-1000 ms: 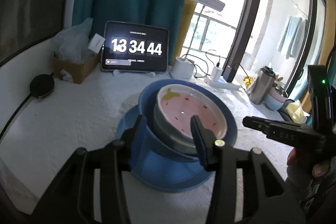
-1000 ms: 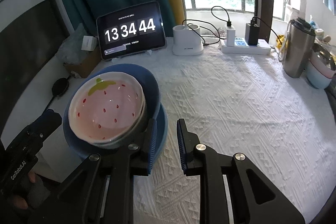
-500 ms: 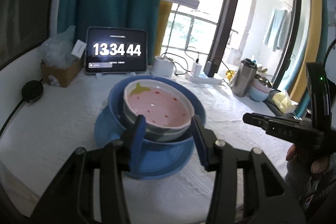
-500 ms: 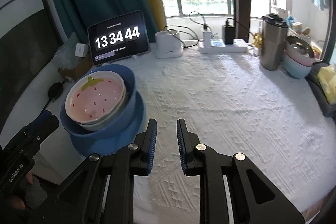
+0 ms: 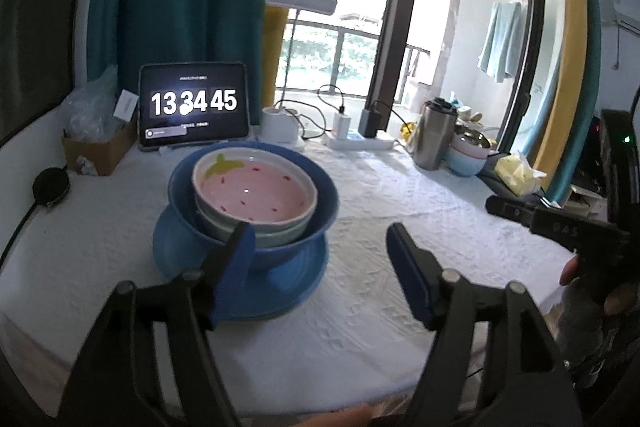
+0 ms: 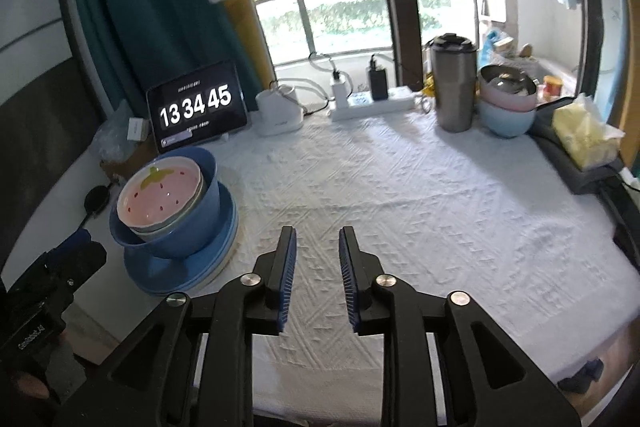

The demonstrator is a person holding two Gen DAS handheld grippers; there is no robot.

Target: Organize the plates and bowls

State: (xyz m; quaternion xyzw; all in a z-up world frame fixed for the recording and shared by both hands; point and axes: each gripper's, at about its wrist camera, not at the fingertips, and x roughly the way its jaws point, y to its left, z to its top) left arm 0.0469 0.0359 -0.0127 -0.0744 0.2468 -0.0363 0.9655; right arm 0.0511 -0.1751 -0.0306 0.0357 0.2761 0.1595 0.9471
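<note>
**Stack of bowls on a blue plate, both grippers clear of it**

Nearest in the left wrist view, the left gripper has its fingers spread wide with nothing between them; its left pad overlaps the near edge of the stack in the picture, though contact cannot be judged. In the right wrist view, the right gripper hangs over bare white tablecloth, its blue-padded fingers parted by a moderate gap and holding nothing.

The stack sits at about ten o'clock from the right gripper. At the bottom lies a blue plate, flat on the cloth. On it stands a blue bowl, and nested inside that a pale grey-green bowl, with a pink strawberry bowl on top, slightly tilted against the blue bowl's rim.

Beyond the stack, at twelve o'clock from it, a tablet leans upright showing 13 34 45. To its left is a cardboard box; to its right a white lamp base and a power strip. Farther toward two o'clock stand a steel tumbler and, just beside it, a pink bowl stacked in a light blue bowl.
</note>
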